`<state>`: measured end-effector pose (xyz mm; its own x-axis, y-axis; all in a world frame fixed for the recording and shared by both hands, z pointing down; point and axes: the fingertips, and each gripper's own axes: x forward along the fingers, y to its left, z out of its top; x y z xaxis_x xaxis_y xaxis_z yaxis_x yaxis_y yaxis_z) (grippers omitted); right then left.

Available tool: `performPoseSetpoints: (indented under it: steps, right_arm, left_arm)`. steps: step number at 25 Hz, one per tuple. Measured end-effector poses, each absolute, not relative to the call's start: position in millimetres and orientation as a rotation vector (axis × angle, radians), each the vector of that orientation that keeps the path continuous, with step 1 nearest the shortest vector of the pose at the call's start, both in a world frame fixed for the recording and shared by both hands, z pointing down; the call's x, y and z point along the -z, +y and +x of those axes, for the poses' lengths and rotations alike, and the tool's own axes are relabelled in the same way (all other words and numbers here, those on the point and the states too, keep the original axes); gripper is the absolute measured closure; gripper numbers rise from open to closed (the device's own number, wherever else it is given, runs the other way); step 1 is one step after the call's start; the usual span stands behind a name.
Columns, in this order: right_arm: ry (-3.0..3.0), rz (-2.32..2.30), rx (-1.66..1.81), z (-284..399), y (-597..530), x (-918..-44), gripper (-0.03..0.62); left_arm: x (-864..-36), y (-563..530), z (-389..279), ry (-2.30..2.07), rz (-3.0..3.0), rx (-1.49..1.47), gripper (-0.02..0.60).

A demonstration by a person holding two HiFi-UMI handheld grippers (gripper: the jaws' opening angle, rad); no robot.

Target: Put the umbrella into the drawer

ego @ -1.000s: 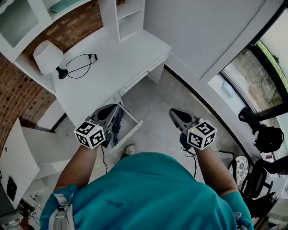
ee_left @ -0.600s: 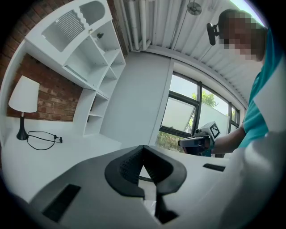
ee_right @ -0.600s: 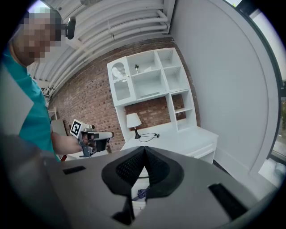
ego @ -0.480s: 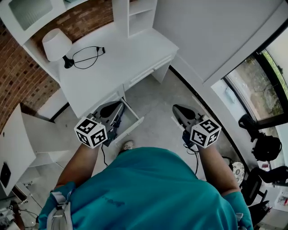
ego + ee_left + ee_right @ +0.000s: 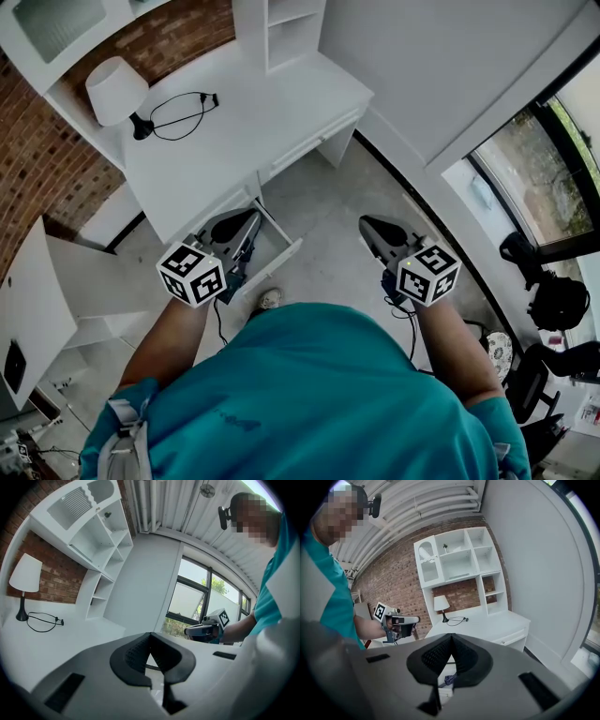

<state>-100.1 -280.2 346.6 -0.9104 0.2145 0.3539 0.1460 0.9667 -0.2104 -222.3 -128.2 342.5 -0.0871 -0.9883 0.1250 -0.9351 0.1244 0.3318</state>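
Umbrella [image 5: 246, 259] lies in the open drawer [image 5: 282, 260] — left gripper [image 5: 250, 218] and right gripper [image 5: 367, 225] both closed, empty.

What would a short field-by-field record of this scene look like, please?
Setting: white desk against a brick wall, with a lamp and black cable on top
Drawer: pulled open below the desk's front edge
Umbrella: dark, folded, lying inside the drawer
Left gripper: shut, empty, held over the open drawer
Right gripper: shut, empty, over the floor, apart from the drawer
Task state: umbrella in, drawer not closed
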Motion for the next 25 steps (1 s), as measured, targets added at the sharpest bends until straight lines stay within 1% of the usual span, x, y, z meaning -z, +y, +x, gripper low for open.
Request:
performPoseSetpoints:
  steps: [25]
  right_arm:
    - [-2.716, -0.265, -0.234, -100, -273, -353, 0.574]
  left_arm:
    - [-345, -117, -224, -2.102, 1.865, 0.249, 0.568]
